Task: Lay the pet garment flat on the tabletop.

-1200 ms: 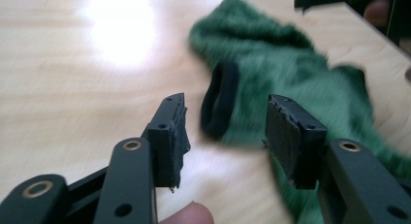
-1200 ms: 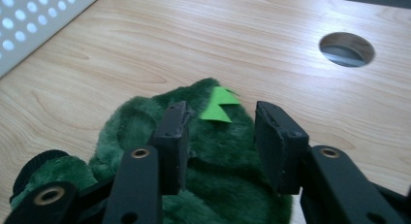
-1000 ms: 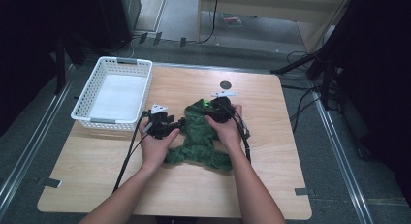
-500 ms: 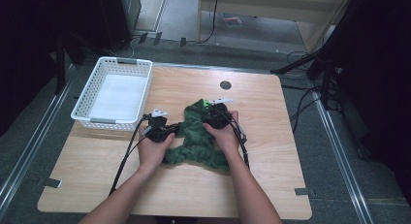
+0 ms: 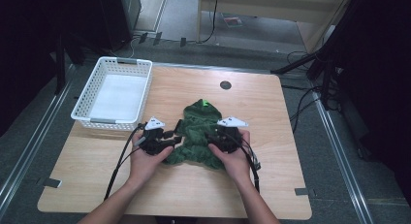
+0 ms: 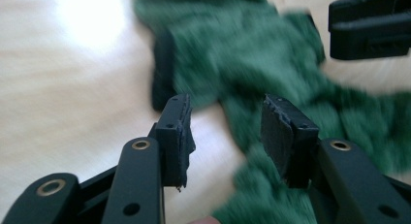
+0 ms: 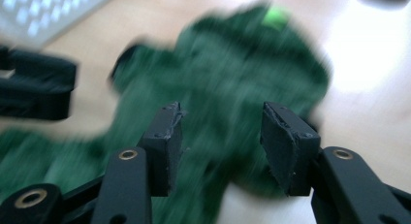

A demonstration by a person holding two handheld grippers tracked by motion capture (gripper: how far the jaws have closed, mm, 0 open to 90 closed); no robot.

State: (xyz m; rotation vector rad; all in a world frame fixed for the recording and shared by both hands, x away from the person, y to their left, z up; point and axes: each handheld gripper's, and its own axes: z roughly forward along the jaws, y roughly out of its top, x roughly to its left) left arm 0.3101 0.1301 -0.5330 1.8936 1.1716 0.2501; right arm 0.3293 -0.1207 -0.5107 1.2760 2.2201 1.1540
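**A:** Green fleece garment (image 5: pixel 196 134) lies crumpled in the middle of the table (image 5: pixel 271 112), just right of the white basket (image 5: pixel 116 93), hood end pointing away from us with a bright green tag on it.

**B:** And we've got a tool on each side of it. Left gripper (image 5: pixel 170 136) sits at the garment's left edge, near the basket's front corner; its jaws have just been opening, and in the left gripper view (image 6: pixel 228 132) they stand apart with a bit of cloth and bare wood between them, nothing pinched.

**A:** Right gripper (image 5: pixel 209 137) is over the garment's right half. Its jaws have just been opening too, and in its own view (image 7: pixel 218 141) fleece shows through the gap but the pads aren't pressing on it. Both released, then.

**B:** How will it handle, do we think?

**A:** Soft, light and floppy, we'd judge. It'll sag and bunch wherever we lift it, though nothing here can break.

**B:** So we'd take it by an edge or fold, one tool at each side, pinching enough thickness that the fleece doesn't slide out.

**A:** Agreed, near the bottom hem corners closest to us.
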